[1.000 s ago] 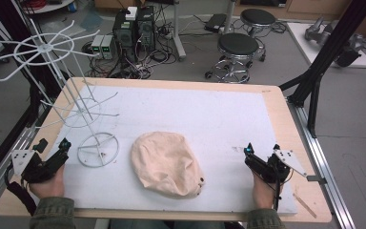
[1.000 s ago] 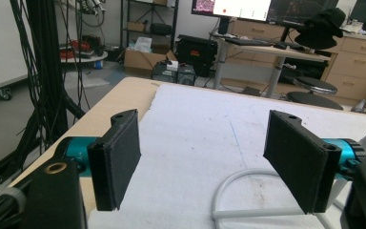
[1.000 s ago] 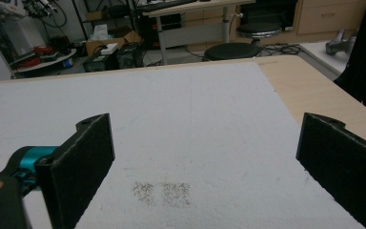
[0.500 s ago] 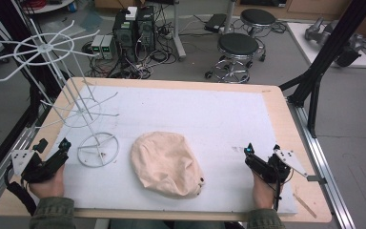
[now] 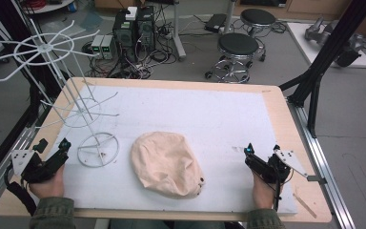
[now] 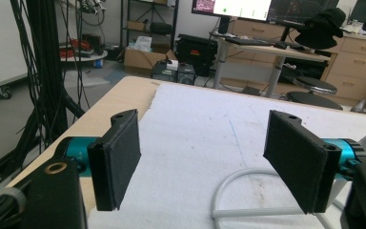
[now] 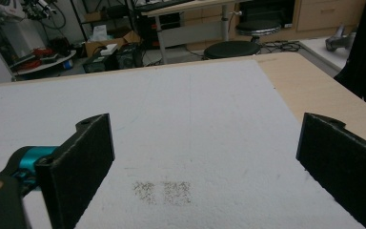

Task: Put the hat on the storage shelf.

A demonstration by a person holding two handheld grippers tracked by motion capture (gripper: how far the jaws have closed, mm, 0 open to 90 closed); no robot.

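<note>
- A beige cap point(image 5: 166, 163) lies crown-up on the white mat point(image 5: 195, 114) of the desk point(image 5: 279, 102), near the front edge and about midway between the two hands; nothing touches it.
- A white wire rack point(image 5: 78, 107) stands to its left, its ring base point(image 5: 98, 149) just beside the cap; likely the cap is meant for one of the bare prongs.
- The left tongs point(image 5: 52, 155) rest at the front-left corner, released, jaws wide apart and empty, with part of the ring base lying between them in the left gripper view point(image 6: 248, 188).
- The right tongs point(image 5: 259, 157) sit at the front right, well apart from the cap, likewise released over bare mat.
- Both hands look parked at the ready.
</note>
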